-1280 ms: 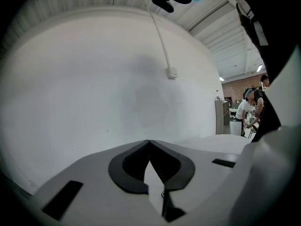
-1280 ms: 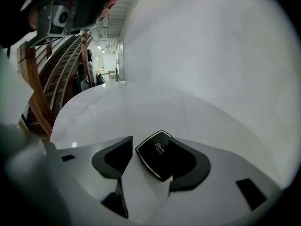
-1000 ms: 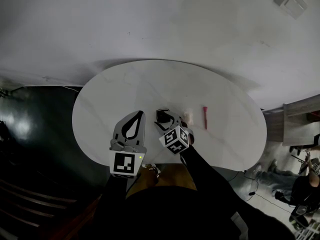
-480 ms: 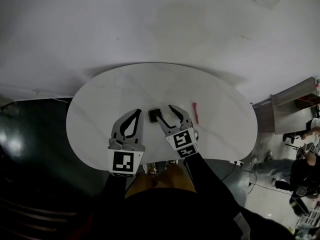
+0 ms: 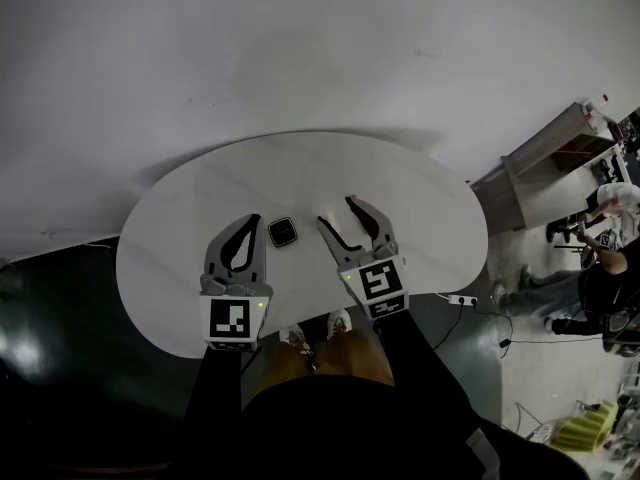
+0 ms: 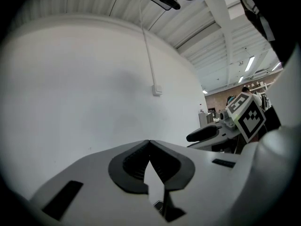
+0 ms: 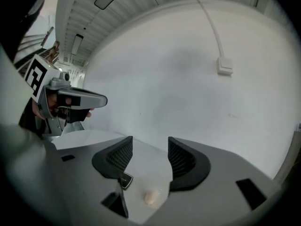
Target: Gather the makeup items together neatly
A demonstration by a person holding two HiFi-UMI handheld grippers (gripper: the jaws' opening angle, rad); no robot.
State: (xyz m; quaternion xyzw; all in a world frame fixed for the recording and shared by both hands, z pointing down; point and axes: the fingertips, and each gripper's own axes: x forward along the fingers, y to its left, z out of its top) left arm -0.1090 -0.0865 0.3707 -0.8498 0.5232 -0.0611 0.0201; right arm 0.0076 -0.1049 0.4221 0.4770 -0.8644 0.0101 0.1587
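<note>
left gripper [image 5: 246, 221] is pressed together on nothing. right gripper [image 5: 341, 214] stands apart and empty above the white table [image 5: 160, 268], covering all but the end of a red stick [image 5: 350, 199] in the head view. between the two lies a glossy black square compact [image 5: 284, 232], with a pale rounded puff [image 7: 151, 197] just beside it. beyond is a white wall [image 5: 300, 48].

White oval table [image 5: 400, 183], plain white wall [image 5: 250, 48], grey cabinet [image 5: 545, 158]
</note>
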